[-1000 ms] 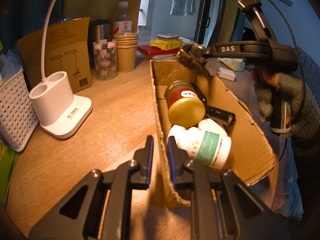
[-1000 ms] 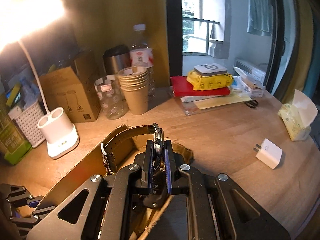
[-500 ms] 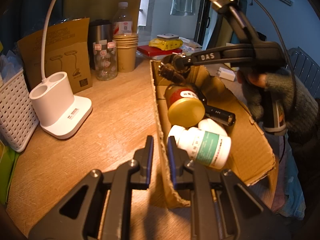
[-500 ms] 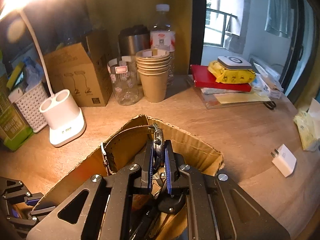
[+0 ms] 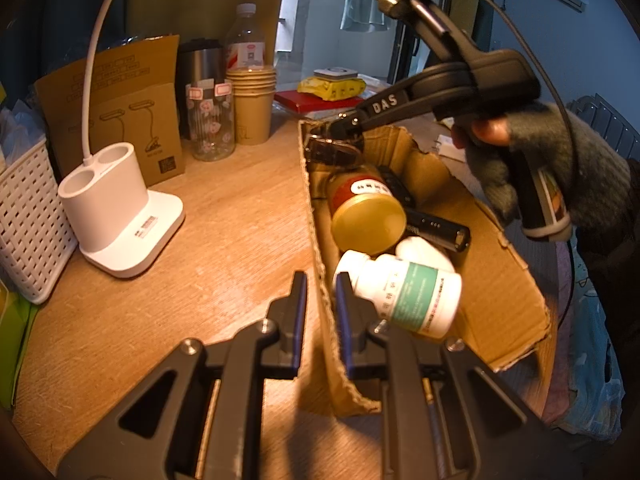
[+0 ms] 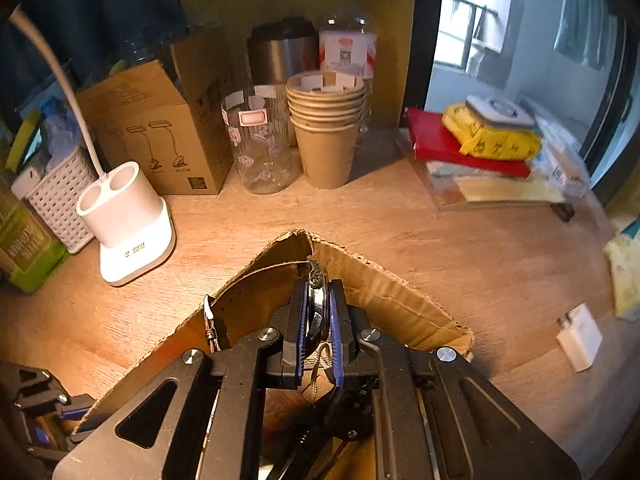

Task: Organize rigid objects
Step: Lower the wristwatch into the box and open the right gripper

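Note:
An open cardboard box (image 5: 508, 280) lies on the wooden desk. It holds a jar with a yellow lid (image 5: 368, 218), a white bottle with a green label (image 5: 408, 296) and a black flashlight (image 5: 438, 229). My left gripper (image 5: 320, 286) is shut on the box's near left wall. My right gripper (image 5: 340, 132), held by a gloved hand, is shut on a wristwatch (image 5: 330, 153) with a brown strap, low over the box's far end. In the right wrist view the watch (image 6: 318, 280) stands edge-on between the pads of my right gripper (image 6: 318, 294), above the box corner (image 6: 384, 280).
A white lamp base (image 5: 120, 216) and a white basket (image 5: 24, 216) stand left of the box. Behind are a brown carton (image 6: 160, 128), a glass jar (image 6: 260, 148), stacked paper cups (image 6: 326, 128) and a water bottle (image 6: 348, 40). A white plug (image 6: 580, 338) lies at the right.
The right gripper has carried the watch left and down, from above the box's far right edge into its far end. The left gripper has kept still on the box wall.

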A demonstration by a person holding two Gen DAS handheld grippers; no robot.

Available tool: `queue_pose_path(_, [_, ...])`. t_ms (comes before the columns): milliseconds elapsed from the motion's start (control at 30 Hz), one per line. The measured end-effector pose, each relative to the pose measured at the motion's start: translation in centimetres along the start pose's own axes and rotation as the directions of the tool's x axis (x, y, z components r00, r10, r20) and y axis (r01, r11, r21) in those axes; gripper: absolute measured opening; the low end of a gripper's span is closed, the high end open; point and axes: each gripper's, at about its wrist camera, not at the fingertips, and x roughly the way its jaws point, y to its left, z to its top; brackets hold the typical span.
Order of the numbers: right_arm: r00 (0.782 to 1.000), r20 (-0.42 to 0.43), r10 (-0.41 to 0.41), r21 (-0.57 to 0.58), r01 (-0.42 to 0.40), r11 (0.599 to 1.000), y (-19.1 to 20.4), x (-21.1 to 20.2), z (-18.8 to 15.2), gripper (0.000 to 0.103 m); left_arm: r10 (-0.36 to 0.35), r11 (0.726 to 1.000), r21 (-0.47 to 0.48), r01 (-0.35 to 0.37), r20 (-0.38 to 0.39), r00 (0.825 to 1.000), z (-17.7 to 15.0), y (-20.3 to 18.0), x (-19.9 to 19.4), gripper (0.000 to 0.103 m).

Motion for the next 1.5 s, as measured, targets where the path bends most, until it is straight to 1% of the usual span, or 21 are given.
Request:
queue_pose_path(133, [0.998, -0.047, 0.053, 0.049, -0.05, 0.998, -1.0, 1.1, 0.2, 0.014, 0.0, 1.0, 0.0, 0.0, 0.0, 1.0, 0.0, 0.0, 0.0, 0.016])
queue_pose_path(200, [0.997, -0.065, 0.051, 0.06, -0.047, 0.997, -1.2, 1.6, 0.2, 0.017, 0.001, 1.0, 0.002, -0.001, 0.001, 1.0, -0.1, -0.1, -0.1, 0.016])
queue_pose_path(300, [0.991, -0.123, 0.054, 0.062, -0.046, 0.997, -1.3, 3.0, -0.1, 0.018, 0.0, 1.0, 0.005, 0.0, 0.001, 1.0, -0.1, -0.2, -0.1, 0.016])
queue_pose_path(400, [0.992, -0.108, 0.07, 0.082, -0.062, 0.995, -1.8, 2.8, -0.1, 0.02, 0.001, 1.0, 0.005, -0.001, 0.003, 1.0, -0.2, -0.2, -0.1, 0.016])
queue_pose_path(467, [0.989, -0.107, 0.097, 0.09, -0.088, 0.992, -1.9, 2.7, -0.1, 0.033, 0.001, 1.0, 0.005, -0.001, 0.002, 1.0, -0.2, -0.3, -0.1, 0.016])
queue_pose_path(500, [0.989, -0.109, 0.104, 0.096, -0.094, 0.991, -1.9, 2.7, -0.1, 0.035, 0.001, 1.0, 0.006, -0.001, 0.002, 1.0, -0.2, -0.3, -0.1, 0.016])
queue_pose_path(633, [0.995, -0.054, 0.086, 0.063, -0.083, 0.995, -1.4, 1.4, -0.1, 0.037, 0.001, 1.0, 0.004, -0.001, 0.002, 1.0, -0.2, -0.4, -0.2, 0.016])
queue_pose_path(733, [0.995, -0.038, 0.088, 0.072, -0.085, 0.994, -1.4, 0.8, -0.1, 0.038, 0.001, 1.0, 0.004, -0.001, 0.002, 1.0, -0.2, -0.3, -0.2, 0.016])
queue_pose_path(833, [0.998, -0.01, 0.059, 0.077, -0.058, 0.995, -1.7, 0.0, -0.2, 0.038, 0.001, 1.0, 0.004, -0.001, 0.002, 1.0, -0.2, -0.4, -0.2, 0.016])
queue_pose_path(900, [0.998, 0.009, 0.055, 0.079, -0.056, 0.995, -1.9, -0.5, -0.3, 0.038, 0.001, 1.0, 0.004, -0.001, 0.002, 1.0, -0.2, -0.4, -0.2, 0.016])
queue_pose_path(967, [0.999, 0.026, 0.039, 0.075, -0.041, 0.996, -2.0, -1.0, -0.4, 0.042, 0.002, 1.0, 0.005, -0.002, 0.003, 1.0, -0.2, -0.4, -0.2, 0.016])
queue_pose_path(1100, [0.999, 0.042, 0.018, 0.076, -0.021, 0.997, -2.4, -1.9, -0.8, 0.045, 0.002, 1.0, 0.005, -0.002, 0.003, 1.0, -0.3, -0.4, -0.2, 0.016])
queue_pose_path(1167, [0.998, 0.062, 0.003, 0.075, -0.008, 0.997, -2.8, -2.7, -1.1, 0.054, 0.002, 1.0, 0.005, -0.002, 0.003, 1.0, -0.3, -0.4, -0.2, 0.016])
queue_pose_path(1233, [0.996, 0.091, 0.0, 0.069, -0.006, 0.998, -3.2, -3.4, -1.5, 0.06, 0.003, 1.0, 0.006, -0.003, 0.004, 1.0, -0.3, -0.4, -0.2, 0.016])
queue_pose_path(1333, [0.993, 0.117, -0.017, 0.067, 0.009, 0.998, -3.9, -4.5, -2.4, 0.061, 0.004, 1.0, 0.006, -0.004, 0.004, 1.0, -0.3, -0.4, -0.2, 0.016])
queue_pose_path(1500, [0.987, 0.15, -0.056, 0.094, 0.042, 0.995, -5.6, -6.0, -3.8, 0.062, 0.003, 1.0, 0.006, -0.003, 0.004, 1.0, -0.3, -0.4, -0.3, 0.016])
